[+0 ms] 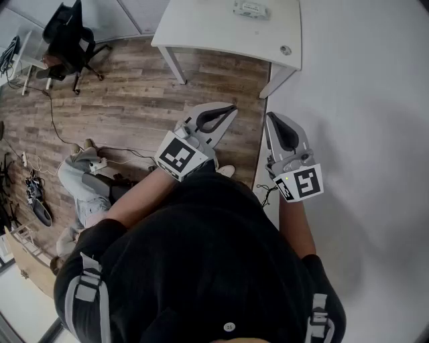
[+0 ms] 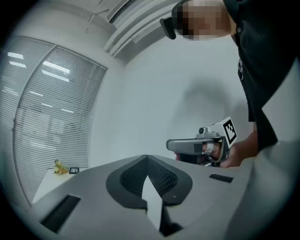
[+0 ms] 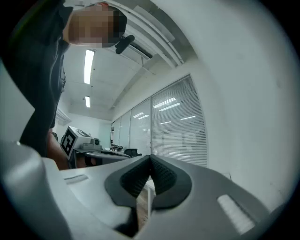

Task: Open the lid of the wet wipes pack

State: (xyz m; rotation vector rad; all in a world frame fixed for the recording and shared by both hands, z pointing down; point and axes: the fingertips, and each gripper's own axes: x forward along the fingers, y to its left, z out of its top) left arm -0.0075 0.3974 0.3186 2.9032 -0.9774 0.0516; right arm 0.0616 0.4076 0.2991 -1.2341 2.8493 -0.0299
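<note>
Left tongs (image 1: 232, 108) and right tongs (image 1: 271, 116) closed, empty; wet wipes pack (image 1: 250, 9) lies on far table (image 1: 208, 27)

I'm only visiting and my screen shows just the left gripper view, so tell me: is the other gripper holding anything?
Observer: No. Its own view shows the right gripper shut, with nothing between its jaws.
Operator: Is a wipes pack anywhere near?
Observer: None near. The head view shows a small white thing on a desk farther off. It is too small to tell what it is.
Operator: What is under my gripper?
Observer: In the head view the left gripper hangs over wood floor.
</note>
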